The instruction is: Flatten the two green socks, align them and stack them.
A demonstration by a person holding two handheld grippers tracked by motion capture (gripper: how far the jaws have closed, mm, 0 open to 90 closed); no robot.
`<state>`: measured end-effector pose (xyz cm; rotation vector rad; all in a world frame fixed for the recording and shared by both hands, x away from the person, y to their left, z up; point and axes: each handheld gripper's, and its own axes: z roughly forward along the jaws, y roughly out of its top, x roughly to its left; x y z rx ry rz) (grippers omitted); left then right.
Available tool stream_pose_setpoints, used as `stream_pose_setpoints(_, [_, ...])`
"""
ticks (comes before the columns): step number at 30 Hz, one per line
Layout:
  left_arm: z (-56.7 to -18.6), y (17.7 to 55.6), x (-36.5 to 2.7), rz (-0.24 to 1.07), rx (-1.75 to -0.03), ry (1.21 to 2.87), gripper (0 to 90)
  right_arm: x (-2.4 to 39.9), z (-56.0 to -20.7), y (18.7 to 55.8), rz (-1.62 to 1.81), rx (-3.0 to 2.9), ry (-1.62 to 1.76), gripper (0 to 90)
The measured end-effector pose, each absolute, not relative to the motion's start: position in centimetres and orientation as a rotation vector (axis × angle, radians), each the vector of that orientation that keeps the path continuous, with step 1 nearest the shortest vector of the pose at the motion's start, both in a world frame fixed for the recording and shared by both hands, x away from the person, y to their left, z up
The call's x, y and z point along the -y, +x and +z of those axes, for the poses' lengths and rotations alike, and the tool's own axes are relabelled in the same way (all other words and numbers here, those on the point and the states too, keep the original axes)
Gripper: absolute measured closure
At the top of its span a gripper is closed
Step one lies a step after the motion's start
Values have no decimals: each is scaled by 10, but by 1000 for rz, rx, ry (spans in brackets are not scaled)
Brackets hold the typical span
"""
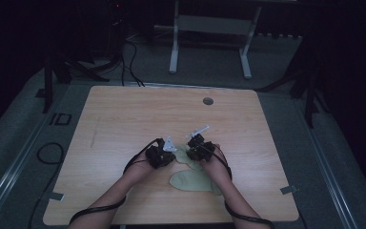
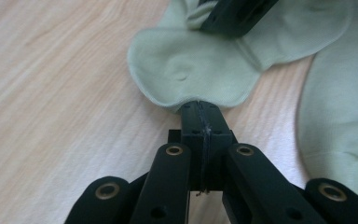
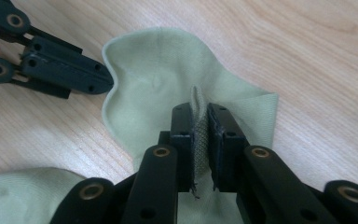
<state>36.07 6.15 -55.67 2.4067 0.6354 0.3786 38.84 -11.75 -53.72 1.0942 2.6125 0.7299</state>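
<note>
A pale green sock (image 1: 185, 155) lies crumpled on the wooden table (image 1: 124, 119), near its front. My left gripper (image 1: 174, 155) comes at it from the left and is shut on the sock's rounded edge (image 2: 191, 65), with the jaws tight together at the hem. From the other side my right gripper (image 1: 194, 156) is shut on a raised fold of the same sock (image 3: 154, 88); knit fabric shows between its jaws. In the right gripper view the left gripper (image 3: 106, 81) pinches the puckered edge. A second matching sock (image 1: 190, 181) lies flat just nearer to me.
The second sock (image 2: 340, 107) lies right beside the held one. A round cable hole (image 1: 208, 101) sits near the table's far edge. Tape tabs (image 1: 55, 196) mark the front corners. A metal frame (image 1: 209, 28) and cables stand on the floor behind.
</note>
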Motion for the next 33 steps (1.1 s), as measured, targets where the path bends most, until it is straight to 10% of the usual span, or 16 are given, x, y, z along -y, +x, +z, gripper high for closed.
stream_pose_setpoints(33, [-554, 378, -44, 364, -619, 2433, 896, 150, -501, 401, 793, -2554, 1140, 819])
